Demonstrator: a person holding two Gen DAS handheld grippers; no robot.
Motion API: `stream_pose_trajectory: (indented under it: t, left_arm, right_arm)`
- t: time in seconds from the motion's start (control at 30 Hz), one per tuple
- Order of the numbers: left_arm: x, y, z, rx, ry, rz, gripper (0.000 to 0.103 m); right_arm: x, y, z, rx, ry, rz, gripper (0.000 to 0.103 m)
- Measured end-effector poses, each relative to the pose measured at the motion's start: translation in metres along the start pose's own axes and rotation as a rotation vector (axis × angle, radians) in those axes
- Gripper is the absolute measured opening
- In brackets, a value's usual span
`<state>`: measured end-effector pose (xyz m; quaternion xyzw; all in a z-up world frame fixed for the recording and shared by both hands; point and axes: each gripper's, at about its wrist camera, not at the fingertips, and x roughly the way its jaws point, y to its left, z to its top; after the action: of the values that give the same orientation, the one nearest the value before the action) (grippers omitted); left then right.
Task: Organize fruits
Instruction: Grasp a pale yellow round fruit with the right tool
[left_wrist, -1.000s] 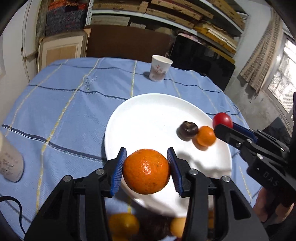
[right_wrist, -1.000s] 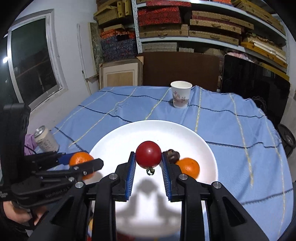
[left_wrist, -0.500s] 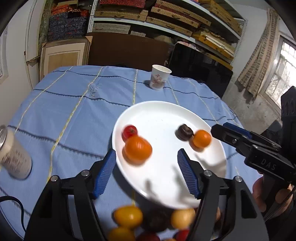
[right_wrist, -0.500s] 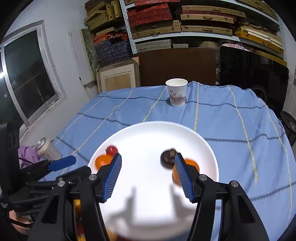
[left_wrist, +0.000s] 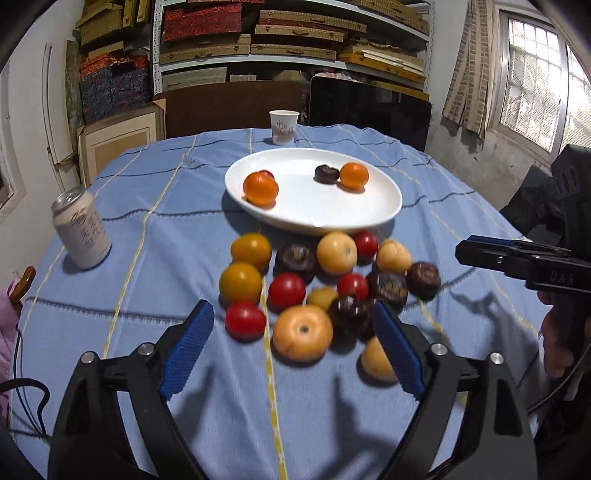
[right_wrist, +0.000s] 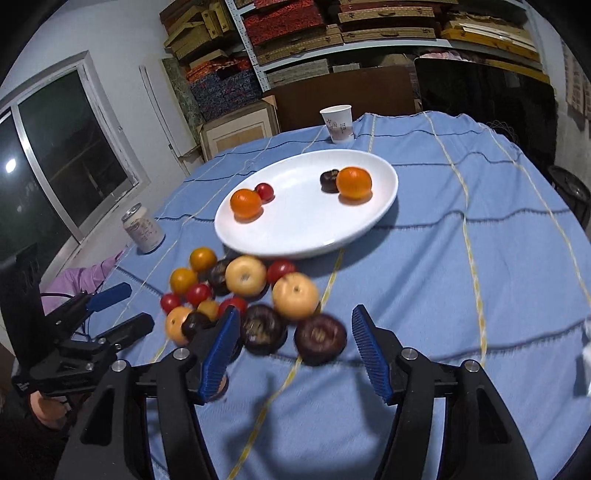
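Four fruits lie on the white plate (left_wrist: 384, 206): two oranges, a red tomato, a dark fruit. A mixed pile of fruits (left_wrist: 317, 291) lies near, on the cloth.

White plate (left_wrist: 384, 206), blue yellow-striped tablecloth (left_wrist: 147, 236)

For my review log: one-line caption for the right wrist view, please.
Open right gripper hangs over a dark purple fruit in the loose pile; round white plate beyond holds four fruits.
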<state>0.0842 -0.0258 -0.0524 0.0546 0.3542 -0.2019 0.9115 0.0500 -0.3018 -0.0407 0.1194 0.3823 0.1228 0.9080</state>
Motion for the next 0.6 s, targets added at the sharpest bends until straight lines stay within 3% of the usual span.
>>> stream_pose_trajectory:
  t: [0.13, 0.23, 0.43, 0.6]
  left_arm:
    - [0.002, 0.000, -0.019, 0.004, 0.020, 0.038, 0.085]
    - [-0.001, 0.013, -0.020, -0.053, 0.009, 0.040, 0.085]
    - [-0.005, 0.048, -0.024, -0.245, -0.010, 0.024, 0.085]
    - [-0.004, 0.048, -0.022, -0.242, -0.010, 0.020, 0.085]
  right_arm:
    - [0.002, 0.005, -0.023, 0.030, 0.017, 0.036, 0.066]
    - [0.007, 0.021, -0.035, 0.009, 0.051, 0.071, 0.066]
    - [0.025, 0.074, -0.047, -0.196, 0.104, -0.009, 0.066]
    - [0.046, 0.096, -0.042, -0.261, 0.137, -0.039, 0.066]
